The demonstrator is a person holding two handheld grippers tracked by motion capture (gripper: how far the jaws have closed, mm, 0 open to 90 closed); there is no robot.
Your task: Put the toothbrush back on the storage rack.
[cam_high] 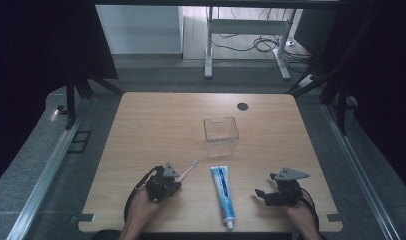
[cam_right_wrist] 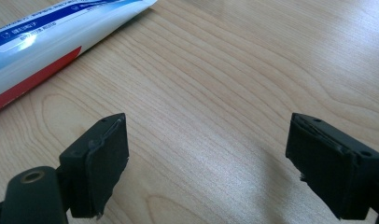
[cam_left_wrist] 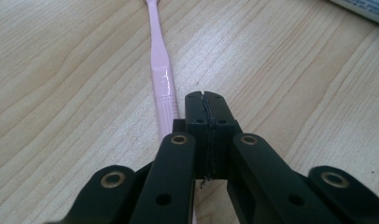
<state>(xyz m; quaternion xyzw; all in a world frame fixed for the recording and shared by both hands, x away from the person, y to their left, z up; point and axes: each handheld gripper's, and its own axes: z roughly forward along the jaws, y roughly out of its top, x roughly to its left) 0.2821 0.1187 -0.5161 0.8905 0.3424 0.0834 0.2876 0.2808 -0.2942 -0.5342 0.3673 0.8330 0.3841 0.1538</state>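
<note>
A pink toothbrush (cam_high: 188, 170) lies on the wooden table (cam_high: 151, 130), bristles toward the clear box (cam_high: 221, 136). My left gripper (cam_high: 173, 181) sits at its handle end. In the left gripper view the jaws (cam_left_wrist: 206, 112) are shut pad to pad with nothing between them, and the toothbrush handle (cam_left_wrist: 158, 70) runs along their left side and under them. A blue and white toothpaste tube (cam_high: 222, 194) lies in the middle front, cap toward the person. My right gripper (cam_high: 261, 196) rests right of it, open, with bare table between its pads (cam_right_wrist: 208, 163); the tube (cam_right_wrist: 47, 42) lies beyond its left jaw.
The clear plastic box stands upright and empty at the table's middle. A dark round hole (cam_high: 242, 106) marks the far side of the tabletop. Metal rails run along both sides of the table, and a desk frame (cam_high: 246, 30) with cables stands behind.
</note>
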